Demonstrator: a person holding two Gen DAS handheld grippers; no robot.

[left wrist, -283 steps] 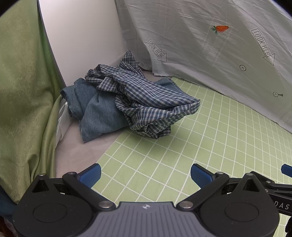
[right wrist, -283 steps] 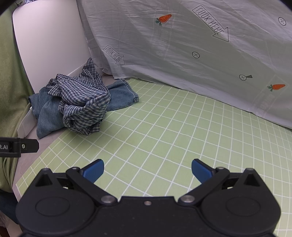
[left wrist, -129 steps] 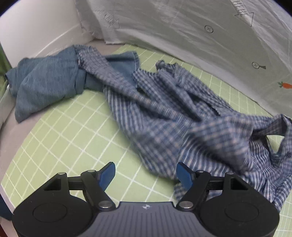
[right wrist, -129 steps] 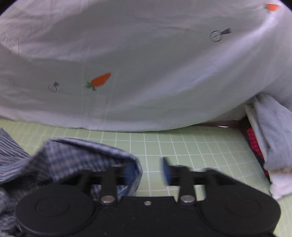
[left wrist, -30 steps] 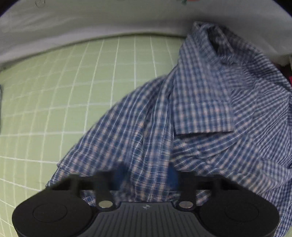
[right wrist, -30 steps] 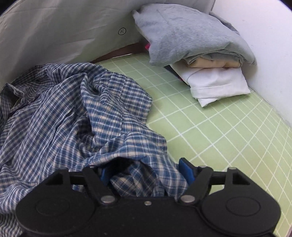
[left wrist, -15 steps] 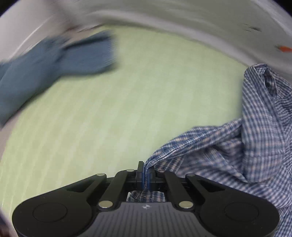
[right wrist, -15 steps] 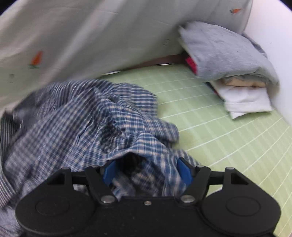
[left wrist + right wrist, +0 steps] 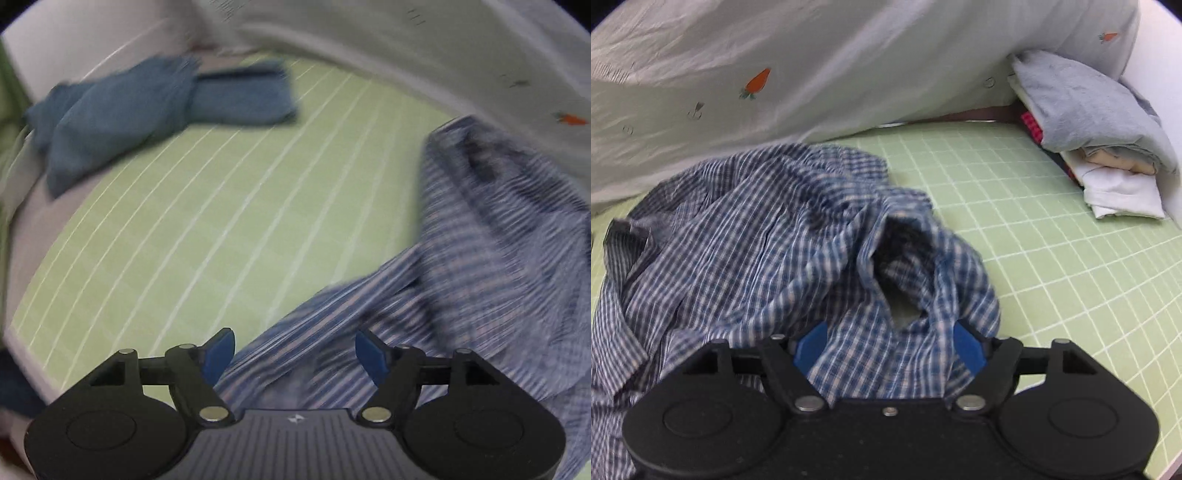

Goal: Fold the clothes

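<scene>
my left gripper point(image 9: 294, 350) has its jaws apart; they have just been opening, and an edge of the plaid shirt point(image 9: 480, 266) lies loose between the blue pads point(image 9: 218, 350), neither one pressing on it. in this view the shirt is blurred, spreading from below the jaws up and to the right across the green grid mat point(image 9: 184, 229). farther off on the left a blue garment point(image 9: 122, 110) lies crumpled at the mat's far corner, well apart from the shirt. beyond it a white sheet point(image 9: 424, 55) with small prints hangs behind the worktop.

my right gripper point(image 9: 890, 349) also has its jaws apart, having just opened a little further. a bunched fold of the shirt point(image 9: 757, 236) sits between the pads point(image 9: 967, 347); the cloth touches both, though i cannot tell that it is pinched. just past the jaws the fold rises into a dark hollow, and the rest of the shirt lies rumpled to the left over the mat point(image 9: 1052, 240). at the far right, well apart from the shirt, a stack of folded clothes point(image 9: 1097, 129) rests on the mat with a grey piece on top and a white one at the bottom. the sheet point(image 9: 812, 55) with carrot prints hangs behind.
</scene>
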